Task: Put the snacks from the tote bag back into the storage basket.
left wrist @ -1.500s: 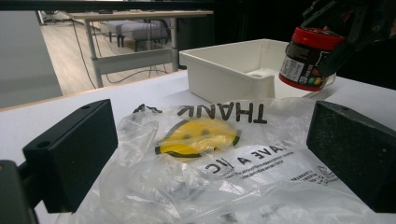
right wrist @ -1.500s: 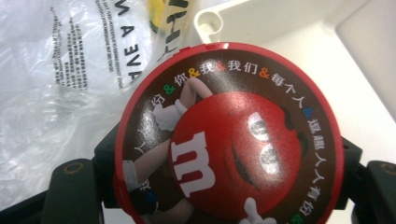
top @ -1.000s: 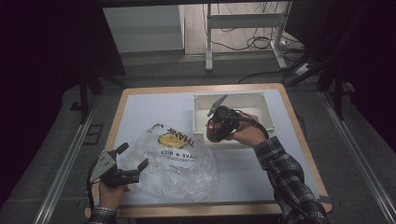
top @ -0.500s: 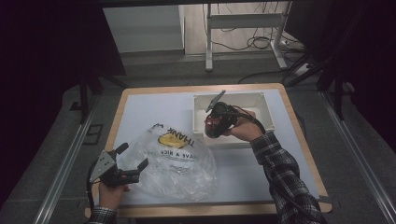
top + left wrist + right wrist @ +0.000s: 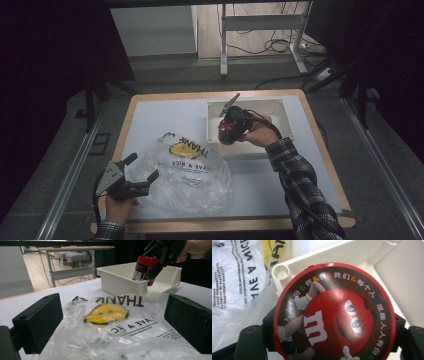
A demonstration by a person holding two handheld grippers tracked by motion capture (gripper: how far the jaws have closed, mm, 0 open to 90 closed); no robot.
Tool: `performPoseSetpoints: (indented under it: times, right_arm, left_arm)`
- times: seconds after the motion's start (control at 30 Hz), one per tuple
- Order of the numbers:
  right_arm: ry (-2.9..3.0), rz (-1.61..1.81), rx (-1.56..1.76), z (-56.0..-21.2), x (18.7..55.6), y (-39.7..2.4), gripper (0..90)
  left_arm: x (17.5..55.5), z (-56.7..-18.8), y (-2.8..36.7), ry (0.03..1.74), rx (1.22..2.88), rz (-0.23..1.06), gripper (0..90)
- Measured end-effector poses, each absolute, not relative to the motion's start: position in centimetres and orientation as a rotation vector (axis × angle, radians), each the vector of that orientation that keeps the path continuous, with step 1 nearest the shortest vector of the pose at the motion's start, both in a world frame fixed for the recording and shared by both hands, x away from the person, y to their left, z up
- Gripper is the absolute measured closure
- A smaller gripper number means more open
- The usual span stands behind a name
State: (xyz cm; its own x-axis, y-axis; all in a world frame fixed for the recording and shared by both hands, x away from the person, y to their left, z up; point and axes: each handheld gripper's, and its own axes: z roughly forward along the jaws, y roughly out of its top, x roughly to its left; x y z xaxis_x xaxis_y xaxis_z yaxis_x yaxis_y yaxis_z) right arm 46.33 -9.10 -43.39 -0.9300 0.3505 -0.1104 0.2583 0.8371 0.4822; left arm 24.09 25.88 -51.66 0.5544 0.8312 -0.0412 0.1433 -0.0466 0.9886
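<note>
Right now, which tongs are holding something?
The right tongs, over the white bin, grip the red-lidded candy jar. The left tongs stand open by the plastic bag.

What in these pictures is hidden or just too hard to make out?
- Candy tub: right gripper view, its lid hides the body, and the right claw hides part of it from above.
- Plastic bag: left gripper view, small print too blurred to read.
- White bin: high view, hand and tub cover part of its floor.
</note>
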Motion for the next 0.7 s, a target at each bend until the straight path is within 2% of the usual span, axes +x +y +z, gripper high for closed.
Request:
performPoseSetpoints:
  times: [0.7]
  right_arm:
    - [2.854,0.674,0.454,-44.3,48.2,-8.1,25.6]
  left_arm:
    - [24.1,-51.7,25.9,0.860,1.543,0.689,1.9]
